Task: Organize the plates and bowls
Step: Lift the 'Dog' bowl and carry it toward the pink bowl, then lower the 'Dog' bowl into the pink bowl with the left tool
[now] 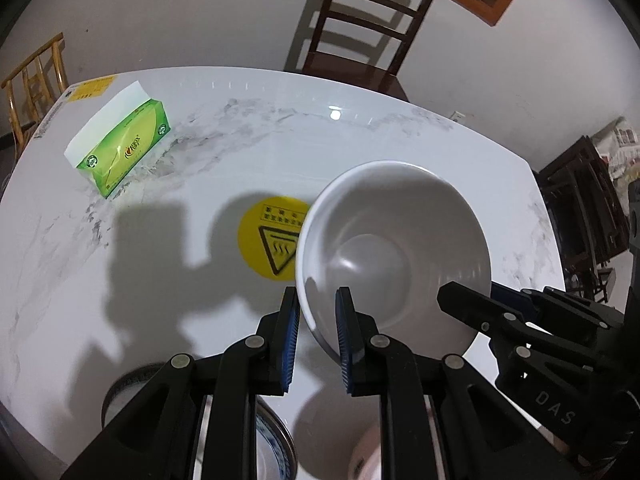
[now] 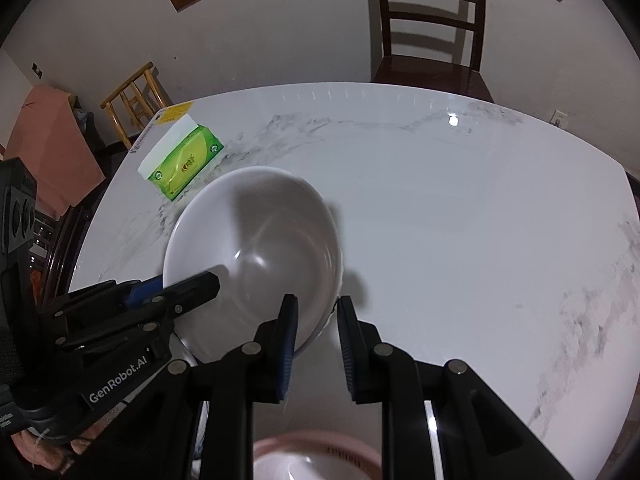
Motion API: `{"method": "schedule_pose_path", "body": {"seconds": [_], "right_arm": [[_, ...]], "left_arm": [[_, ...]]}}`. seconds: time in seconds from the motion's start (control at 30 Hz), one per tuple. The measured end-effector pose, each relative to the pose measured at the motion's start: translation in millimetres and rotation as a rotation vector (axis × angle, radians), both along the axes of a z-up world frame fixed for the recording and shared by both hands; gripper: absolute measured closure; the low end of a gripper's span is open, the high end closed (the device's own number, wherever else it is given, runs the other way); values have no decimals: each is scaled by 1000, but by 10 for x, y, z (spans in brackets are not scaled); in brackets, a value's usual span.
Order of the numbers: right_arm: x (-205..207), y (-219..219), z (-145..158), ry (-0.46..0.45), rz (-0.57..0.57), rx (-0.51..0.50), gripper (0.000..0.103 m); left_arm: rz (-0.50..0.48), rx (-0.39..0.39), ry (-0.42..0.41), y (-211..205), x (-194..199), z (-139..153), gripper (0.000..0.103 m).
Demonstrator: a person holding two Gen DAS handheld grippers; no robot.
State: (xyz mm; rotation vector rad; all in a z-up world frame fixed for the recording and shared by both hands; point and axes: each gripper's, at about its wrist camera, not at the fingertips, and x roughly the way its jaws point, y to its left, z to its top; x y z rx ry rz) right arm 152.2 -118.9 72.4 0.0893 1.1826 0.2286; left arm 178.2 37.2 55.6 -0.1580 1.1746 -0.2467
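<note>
Evidently the plain white ceramic bowl point(image 1: 394, 248) is being carried clear above the white marbled tabletop point(image 1: 208, 152), its rim being pinched on opposite sides by the narrowed fingers of the left gripper point(image 1: 318, 336) and right gripper point(image 2: 316, 344), and a steady, level lowering onto the partly hidden dishes below is probably being called for next.

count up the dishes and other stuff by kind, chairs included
White bowls: 1, white bowl, gripped at its rim by left gripper and right gripper
Pink-rimmed dishes: 1
Blue-patterned dishes: 1
Tissue boxes: 1
Chairs: 2
Total: 6
</note>
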Motion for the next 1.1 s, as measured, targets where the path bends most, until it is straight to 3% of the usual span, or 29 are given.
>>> {"method": "schedule_pose_path", "body": {"seconds": [0.73, 1.1], "right_arm": [[-1235, -370, 229, -1, -33, 12, 82], [-1624, -484, 133, 12, -49, 8, 82]], "left_arm": [[-125, 15, -32, -368, -1111, 316, 87], [-157, 6, 14, -490, -1470, 141, 86]]}}
